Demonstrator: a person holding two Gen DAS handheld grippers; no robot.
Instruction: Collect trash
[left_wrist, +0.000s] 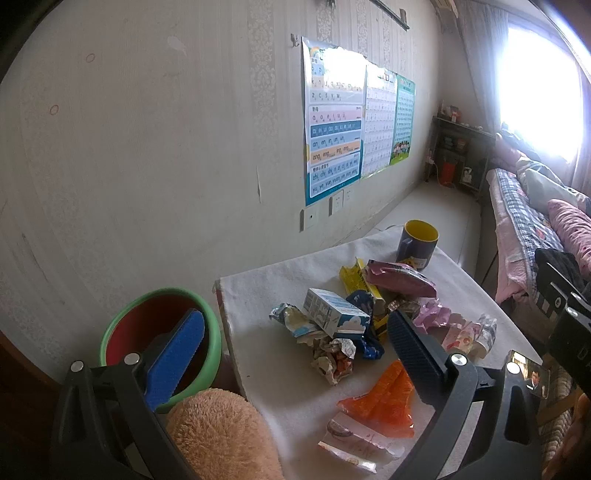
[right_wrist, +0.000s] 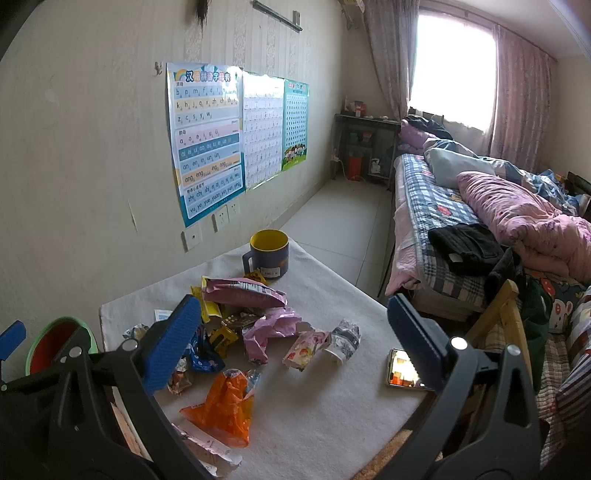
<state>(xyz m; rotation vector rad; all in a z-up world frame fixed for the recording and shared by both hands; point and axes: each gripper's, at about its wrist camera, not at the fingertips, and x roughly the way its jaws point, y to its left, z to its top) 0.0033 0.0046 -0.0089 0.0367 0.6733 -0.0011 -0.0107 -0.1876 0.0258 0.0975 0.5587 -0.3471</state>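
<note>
**Both hand-held grippers open above the trash pile**

Nearest you: your left hand-held gripper (left_wrist: 291, 347) has its jaws spread wide with nothing between them. Its left blue pad hangs over the green-rimmed bin (left_wrist: 162, 332), which stands off the left edge of the worktop (left_wrist: 266, 291); its right pad sits over the middle of the pile. A tan plush item (left_wrist: 221, 435) lies just below the bin, at the worktop's near left corner.

Your right hand-held gripper (right_wrist: 291, 347) is likewise wide open and empty, framing the worktop's right half. A phone (right_wrist: 402, 369) with a lit screen lies beside its right finger, near the right edge.

Trash, front row: an orange wrapper (right_wrist: 221, 410) lies partly over a white printed wrapper (left_wrist: 354, 443) at the near edge.

Middle: a crumpled foil wrapper (left_wrist: 332, 360), a white-and-blue carton (left_wrist: 334, 312) resting on other scraps, a dark blue wrapper (right_wrist: 203, 354), a crumpled pink wrapper (right_wrist: 269, 328), a floral wrapper (right_wrist: 304, 349) and a small grey-printed packet (right_wrist: 345, 339), all loose on the white cloth.

Behind: a yellow packet (left_wrist: 356, 280) and a mauve bag (right_wrist: 243, 291), overlapping.

Far end: a dark blue mug (right_wrist: 267, 254) with yellow interior, upright, apart from the pile.
</note>
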